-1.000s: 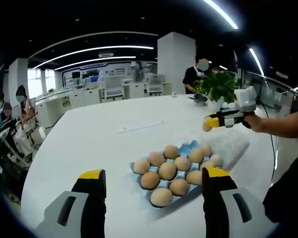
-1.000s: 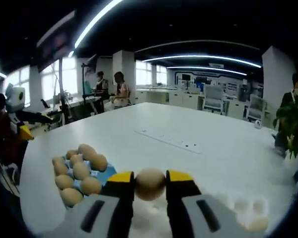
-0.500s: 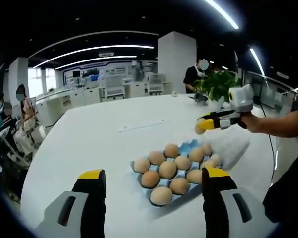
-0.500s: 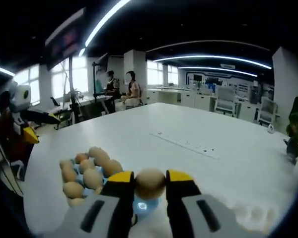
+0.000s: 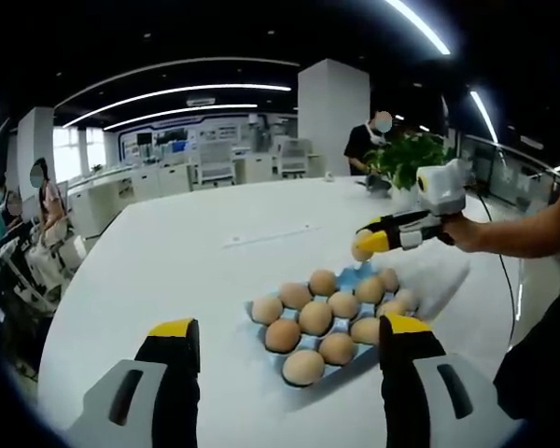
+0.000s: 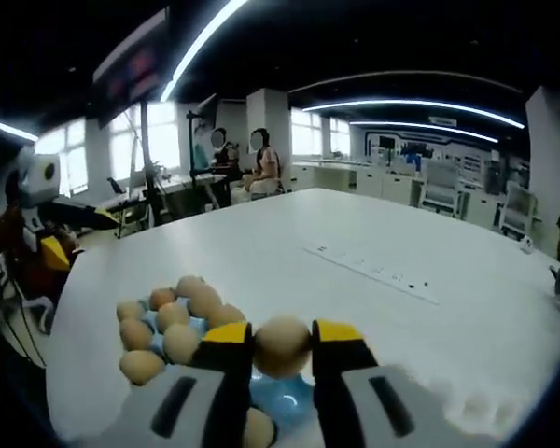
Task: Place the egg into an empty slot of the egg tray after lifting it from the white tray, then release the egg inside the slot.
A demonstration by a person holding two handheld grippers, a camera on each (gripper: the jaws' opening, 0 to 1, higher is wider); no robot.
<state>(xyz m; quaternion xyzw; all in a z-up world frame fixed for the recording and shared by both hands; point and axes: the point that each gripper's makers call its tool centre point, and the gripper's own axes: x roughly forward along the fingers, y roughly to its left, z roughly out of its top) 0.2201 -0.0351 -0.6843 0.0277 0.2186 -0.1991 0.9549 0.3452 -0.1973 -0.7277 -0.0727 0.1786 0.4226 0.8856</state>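
Bench: broad, rounded, smooth matte white top, carrying everything below. White tray: pale, dimpled sheet lying just beyond the egg tray on the right; texture reads as moulded foam or plastic, though too washed out to tell which. Egg tray: light blue, cupped slots, thin moulded look; most slots hold tan, matte, oval eggs, with bare blue showing at the far edge in the left gripper view and directly beneath the carried egg in the right gripper view. Left gripper: grey body, black jaws with yellow tips, jaws spread wide with nothing between them, hanging over the near bench short of the egg tray. Right gripper: same build, jaws closed on the egg at its two sides. Egg: tan, smooth, faintly speckled, held in the air above the far edge of the egg tray, clear of the other eggs. Progress, as judged: lift from the white tray done, carry to the egg tray largely done; left are lowering into a bare blue slot and opening the jaws. Caution: shell is brittle and slots are closely packed, so the descent wants care.
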